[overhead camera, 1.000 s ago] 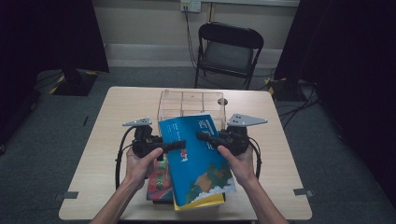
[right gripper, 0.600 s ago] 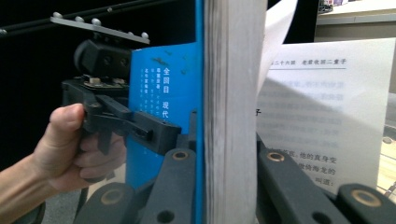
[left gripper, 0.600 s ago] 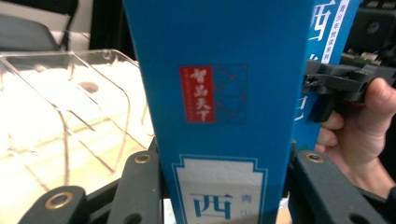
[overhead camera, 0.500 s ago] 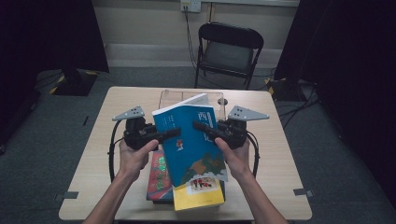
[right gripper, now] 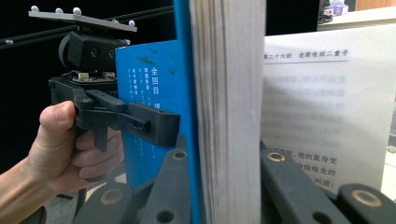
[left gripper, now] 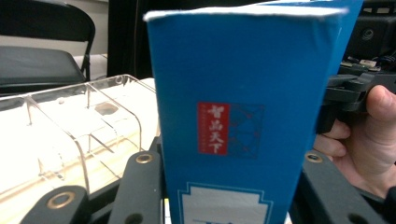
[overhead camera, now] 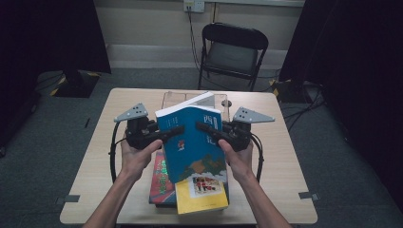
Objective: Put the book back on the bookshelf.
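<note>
A blue book (overhead camera: 192,142) is held tilted up above the table, its pages fanned open a little at the top. My left gripper (overhead camera: 175,131) is shut on its left edge; the blue spine (left gripper: 229,126) stands between the jaws of this gripper (left gripper: 229,161). My right gripper (overhead camera: 205,127) is shut on the right edge, with the page block (right gripper: 229,112) clamped in this gripper (right gripper: 224,151). A loose printed page (right gripper: 327,116) spreads to the right of the block. The left gripper (right gripper: 140,122) shows farther off, pinching the blue cover.
Under the lifted book lies a stack with a yellow book (overhead camera: 202,194) over a red and green one (overhead camera: 159,183), near the table's front edge. A clear divided organiser (overhead camera: 173,99) (left gripper: 70,130) stands behind. A folding chair (overhead camera: 233,50) is beyond the table (overhead camera: 280,156).
Both grippers have lifted the blue book and tipped it more upright, moving it away from the person. The yellow book beneath has come into view.
</note>
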`<act>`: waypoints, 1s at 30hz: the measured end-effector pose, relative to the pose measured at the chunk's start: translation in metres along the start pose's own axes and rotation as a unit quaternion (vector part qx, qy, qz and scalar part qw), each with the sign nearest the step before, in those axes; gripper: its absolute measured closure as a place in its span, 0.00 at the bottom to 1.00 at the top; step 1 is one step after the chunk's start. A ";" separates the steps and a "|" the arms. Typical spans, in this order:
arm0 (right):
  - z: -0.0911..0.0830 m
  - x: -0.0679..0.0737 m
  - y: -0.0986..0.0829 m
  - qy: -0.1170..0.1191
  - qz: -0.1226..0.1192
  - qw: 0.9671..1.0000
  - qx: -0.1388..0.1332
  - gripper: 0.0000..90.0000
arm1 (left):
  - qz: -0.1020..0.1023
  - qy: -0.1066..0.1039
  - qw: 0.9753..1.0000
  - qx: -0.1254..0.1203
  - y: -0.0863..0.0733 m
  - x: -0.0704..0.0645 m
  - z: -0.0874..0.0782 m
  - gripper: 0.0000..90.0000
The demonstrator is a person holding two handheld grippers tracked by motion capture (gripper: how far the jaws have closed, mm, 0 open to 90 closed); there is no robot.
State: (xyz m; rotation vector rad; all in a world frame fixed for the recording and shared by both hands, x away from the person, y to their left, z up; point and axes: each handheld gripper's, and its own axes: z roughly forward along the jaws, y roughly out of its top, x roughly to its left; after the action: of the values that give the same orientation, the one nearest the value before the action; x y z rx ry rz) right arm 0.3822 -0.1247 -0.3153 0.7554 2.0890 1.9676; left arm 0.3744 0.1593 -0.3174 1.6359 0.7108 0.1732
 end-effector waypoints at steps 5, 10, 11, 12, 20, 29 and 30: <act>-0.004 0.001 -0.003 0.010 -0.005 1.000 0.005 0.89 | 0.023 0.005 1.000 -0.005 -0.003 -0.009 -0.002 0.66; -0.019 0.002 -0.011 -0.003 -0.007 1.000 0.012 0.76 | 0.052 0.015 0.999 -0.007 -0.007 -0.026 0.000 0.66; -0.019 0.002 -0.011 -0.003 -0.007 1.000 0.012 0.76 | 0.052 0.015 0.999 -0.007 -0.007 -0.026 0.000 0.67; -0.021 0.002 -0.012 -0.007 -0.008 1.000 0.017 0.73 | 0.054 0.018 0.998 -0.008 -0.007 -0.029 0.000 0.67; -0.044 -0.009 -0.009 -0.041 -0.018 0.999 0.016 0.46 | 0.078 0.014 0.997 -0.005 -0.011 -0.042 -0.003 0.66; -0.044 -0.028 -0.021 0.008 -0.007 1.000 0.015 0.41 | 0.089 0.022 0.996 0.002 -0.013 -0.049 -0.007 0.66; -0.044 -0.029 -0.021 0.011 -0.007 1.000 0.015 0.40 | 0.088 0.021 0.996 0.003 -0.013 -0.049 -0.007 0.66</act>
State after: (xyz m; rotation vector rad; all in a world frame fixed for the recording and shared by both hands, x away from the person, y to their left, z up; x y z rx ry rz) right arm 0.3819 -0.1771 -0.3374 0.7253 2.1346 1.9511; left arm 0.3273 0.1392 -0.3145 1.7046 0.5991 0.3344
